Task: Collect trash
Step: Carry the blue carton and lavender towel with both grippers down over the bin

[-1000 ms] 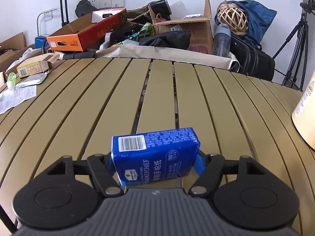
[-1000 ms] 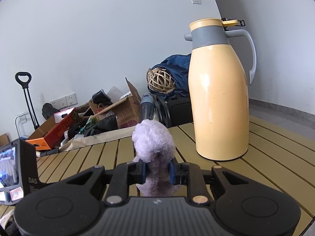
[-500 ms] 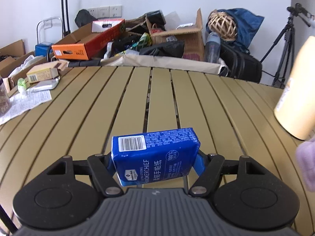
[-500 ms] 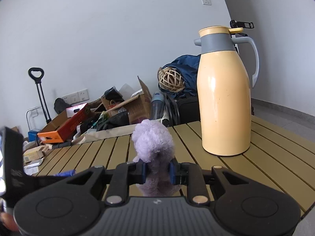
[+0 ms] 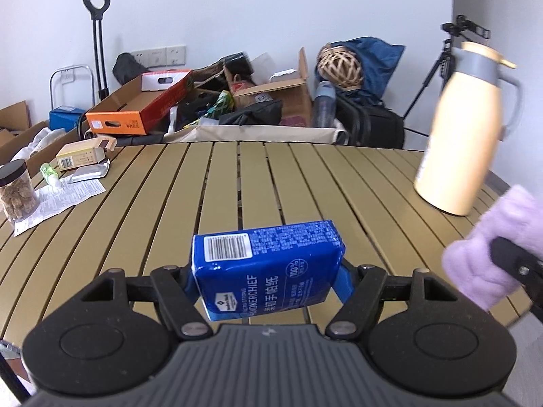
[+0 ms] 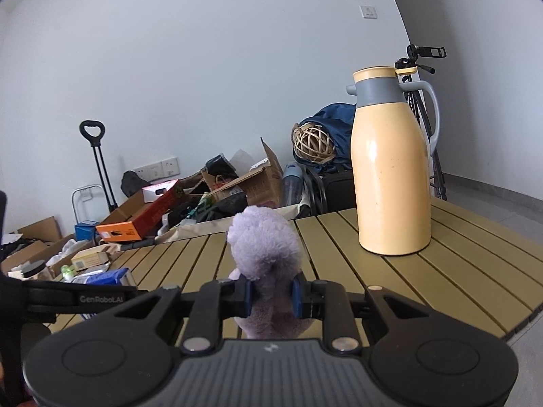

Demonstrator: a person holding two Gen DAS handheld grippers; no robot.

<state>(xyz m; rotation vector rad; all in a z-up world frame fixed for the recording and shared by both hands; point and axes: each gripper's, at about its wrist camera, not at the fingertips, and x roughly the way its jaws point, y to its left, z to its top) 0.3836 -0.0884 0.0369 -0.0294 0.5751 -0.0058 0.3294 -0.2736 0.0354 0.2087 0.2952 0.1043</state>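
The left gripper is tilting down toward the slatted table, its blue pads pinching a blue tissue pack by the two short ends, so the pack is hanging just above the slats, barcode end up. The right gripper is pointing nearly level, its jaws squeezing the narrow waist of a lilac plush toy, which is bulging above and below the pads. From the left gripper, that toy is showing close on the right. Ahead of the right gripper and to its right, a yellow thermos jug is standing upright on the table, well apart from both. Far to the left of the left gripper, a jar of snacks, a printed leaflet and a small carton are lying near the table edge. Beyond the table, cardboard boxes, a wicker ball and a tripod are crowding the wall.
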